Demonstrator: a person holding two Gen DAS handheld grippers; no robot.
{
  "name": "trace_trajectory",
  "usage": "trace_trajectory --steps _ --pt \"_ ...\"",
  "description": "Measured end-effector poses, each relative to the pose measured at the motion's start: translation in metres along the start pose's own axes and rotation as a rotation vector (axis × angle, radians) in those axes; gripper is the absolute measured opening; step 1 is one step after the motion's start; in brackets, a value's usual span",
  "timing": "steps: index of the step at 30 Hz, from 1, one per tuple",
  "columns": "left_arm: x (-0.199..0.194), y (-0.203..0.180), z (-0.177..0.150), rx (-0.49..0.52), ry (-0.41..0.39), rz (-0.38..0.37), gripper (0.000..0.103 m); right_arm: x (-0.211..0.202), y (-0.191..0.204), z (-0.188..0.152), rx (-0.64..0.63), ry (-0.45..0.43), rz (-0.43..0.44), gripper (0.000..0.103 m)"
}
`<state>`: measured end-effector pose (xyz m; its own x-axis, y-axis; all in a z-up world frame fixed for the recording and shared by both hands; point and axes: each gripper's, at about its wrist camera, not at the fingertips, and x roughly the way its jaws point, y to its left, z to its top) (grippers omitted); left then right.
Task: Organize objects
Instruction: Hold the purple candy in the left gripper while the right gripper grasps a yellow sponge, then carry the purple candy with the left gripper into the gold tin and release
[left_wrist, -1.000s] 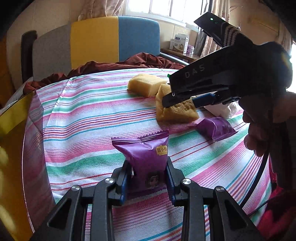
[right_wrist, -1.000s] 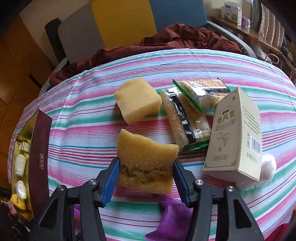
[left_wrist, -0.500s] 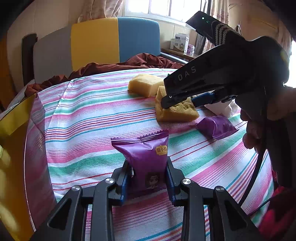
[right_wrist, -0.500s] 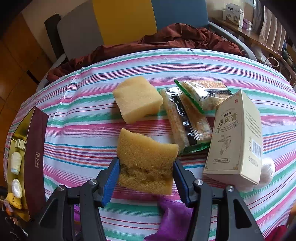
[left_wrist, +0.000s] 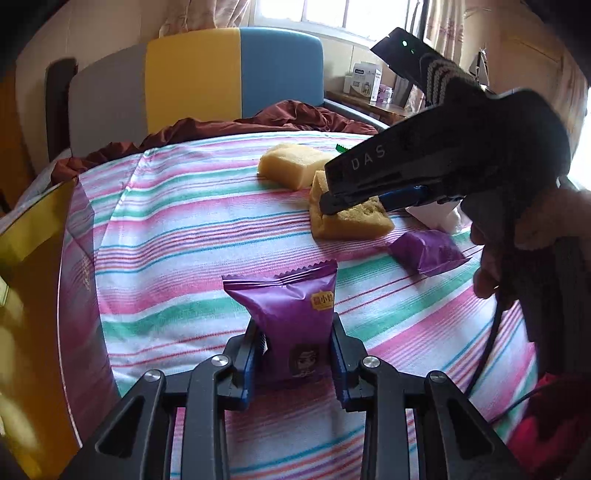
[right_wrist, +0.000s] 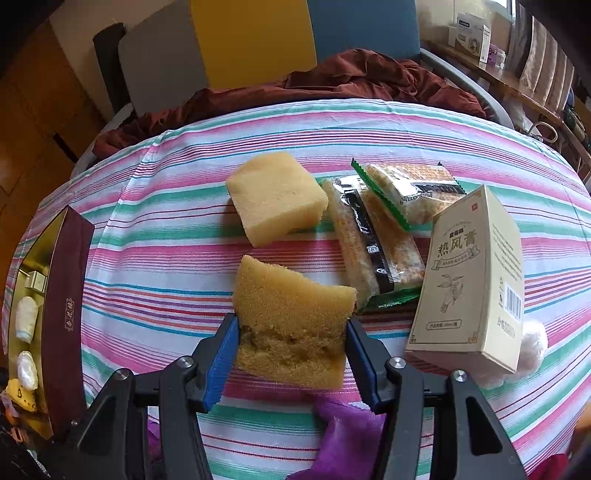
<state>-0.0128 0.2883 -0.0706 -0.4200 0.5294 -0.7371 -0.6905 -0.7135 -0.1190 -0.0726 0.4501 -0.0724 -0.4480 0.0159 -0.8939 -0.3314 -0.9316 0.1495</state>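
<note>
My left gripper (left_wrist: 297, 354) is shut on a purple snack packet (left_wrist: 291, 317), held upright just above the striped tablecloth. My right gripper (right_wrist: 291, 343) is shut on a brown sponge block (right_wrist: 291, 321), which rests on or just above the cloth; it also shows in the left wrist view (left_wrist: 351, 218) at the right gripper's (left_wrist: 328, 203) tip. A paler yellow sponge block (right_wrist: 275, 197) lies just behind it. A second purple packet (left_wrist: 426, 251) lies on the cloth, below the right gripper (right_wrist: 347, 435).
Two cracker packets (right_wrist: 376, 236) and a beige carton (right_wrist: 472, 280) lie right of the sponges, a white wad (right_wrist: 532, 343) behind the carton. An open gold-lined box (right_wrist: 48, 314) with small items sits at the table's left edge. A chair with dark red cloth (right_wrist: 332, 81) stands behind.
Both grippers keep their hold. The right gripper has drifted slightly forward; the left view shifted a little. Objects on the table have not moved.
</note>
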Motion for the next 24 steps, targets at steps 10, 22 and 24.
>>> trace_trajectory --steps 10,22,24 --pt "-0.055 -0.004 0.014 -0.016 -0.076 -0.042 0.033 0.0 0.002 -0.001 -0.012 -0.004 -0.008 0.057" --pt "-0.11 0.064 0.007 -0.138 -0.126 0.09 0.033 -0.001 0.006 -0.002 -0.041 -0.016 -0.032 0.057" --pt "-0.117 0.077 0.002 -0.159 -0.13 0.121 0.033 0.0 0.007 -0.001 -0.044 -0.017 -0.034 0.057"
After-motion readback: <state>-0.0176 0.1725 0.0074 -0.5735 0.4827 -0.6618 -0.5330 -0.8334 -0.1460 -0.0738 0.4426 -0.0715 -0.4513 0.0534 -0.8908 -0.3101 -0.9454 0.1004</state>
